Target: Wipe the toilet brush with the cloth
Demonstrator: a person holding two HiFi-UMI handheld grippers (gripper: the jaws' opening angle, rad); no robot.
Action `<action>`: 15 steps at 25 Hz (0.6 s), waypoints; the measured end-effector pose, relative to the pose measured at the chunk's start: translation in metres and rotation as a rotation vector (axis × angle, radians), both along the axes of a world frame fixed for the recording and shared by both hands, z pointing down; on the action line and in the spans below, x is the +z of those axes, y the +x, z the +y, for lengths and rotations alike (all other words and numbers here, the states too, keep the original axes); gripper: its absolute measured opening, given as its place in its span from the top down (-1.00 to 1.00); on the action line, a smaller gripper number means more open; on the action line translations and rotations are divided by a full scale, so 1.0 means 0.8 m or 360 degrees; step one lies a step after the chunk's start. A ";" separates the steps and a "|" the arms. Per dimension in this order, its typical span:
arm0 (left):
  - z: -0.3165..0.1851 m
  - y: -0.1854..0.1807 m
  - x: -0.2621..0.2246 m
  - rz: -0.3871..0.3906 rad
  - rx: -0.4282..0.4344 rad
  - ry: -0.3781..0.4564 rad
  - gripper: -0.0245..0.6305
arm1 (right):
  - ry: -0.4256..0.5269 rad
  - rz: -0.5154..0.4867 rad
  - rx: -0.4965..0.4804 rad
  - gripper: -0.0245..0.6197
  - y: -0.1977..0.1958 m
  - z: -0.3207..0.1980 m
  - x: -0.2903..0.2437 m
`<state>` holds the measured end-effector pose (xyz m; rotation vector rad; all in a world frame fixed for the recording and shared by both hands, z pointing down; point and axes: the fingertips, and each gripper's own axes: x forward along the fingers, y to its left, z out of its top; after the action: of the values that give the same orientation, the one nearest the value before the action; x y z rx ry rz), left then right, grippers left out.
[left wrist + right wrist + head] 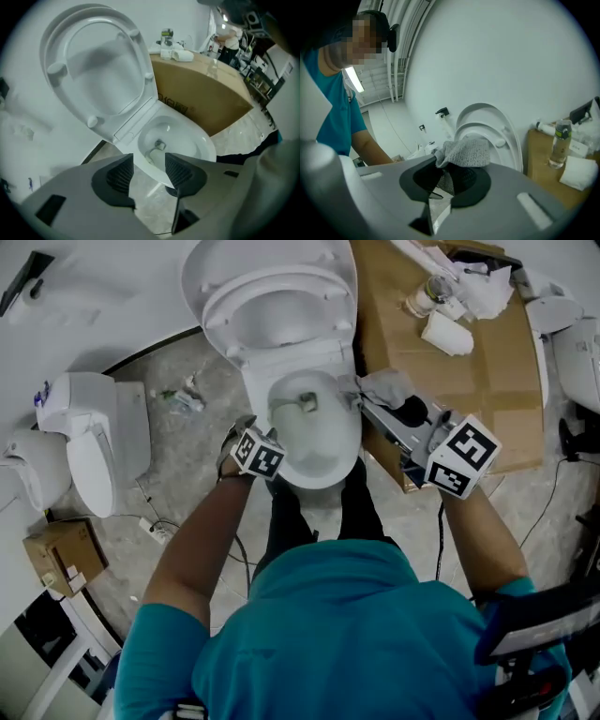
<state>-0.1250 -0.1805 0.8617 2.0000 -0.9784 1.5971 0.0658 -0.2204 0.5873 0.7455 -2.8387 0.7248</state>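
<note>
A white toilet [314,362] stands in front of me with lid and seat raised. A small grey-green object [307,401] lies in its bowl [199,143]; I cannot tell whether it is the brush. My left gripper [258,454] hangs at the bowl's left front rim, pointing steeply down. Its jaws [149,161] are open with nothing between them, framing the rim and the floor. My right gripper [372,402] is at the bowl's right rim, shut [447,176] on a grey knitted cloth [464,152], which bunches beyond the jaws [386,385].
A big cardboard box [469,381] stands right of the toilet, bearing a bottle [427,296], a paper roll [448,334] and crumpled paper. Other white toilets [94,442] and a small carton [61,559] are at the left. Cables lie on the floor.
</note>
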 end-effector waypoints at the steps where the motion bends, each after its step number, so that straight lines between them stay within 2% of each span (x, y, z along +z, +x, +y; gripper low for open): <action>1: -0.008 0.000 0.020 -0.0036 0.0009 0.0020 0.32 | -0.0023 -0.0003 0.0009 0.79 0.004 0.001 0.012; 8: -0.028 -0.001 0.147 -0.0212 0.0019 -0.0031 0.23 | -0.0121 0.0008 0.0030 0.79 0.024 0.001 0.083; 15: -0.036 -0.015 0.224 -0.0347 0.0091 -0.0008 0.23 | -0.0144 -0.0036 0.0030 0.79 0.028 -0.019 0.120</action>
<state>-0.1371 -0.2089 1.0406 1.8950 -1.0008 1.8779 0.0881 -0.2359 0.6833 0.7556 -2.8011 0.8630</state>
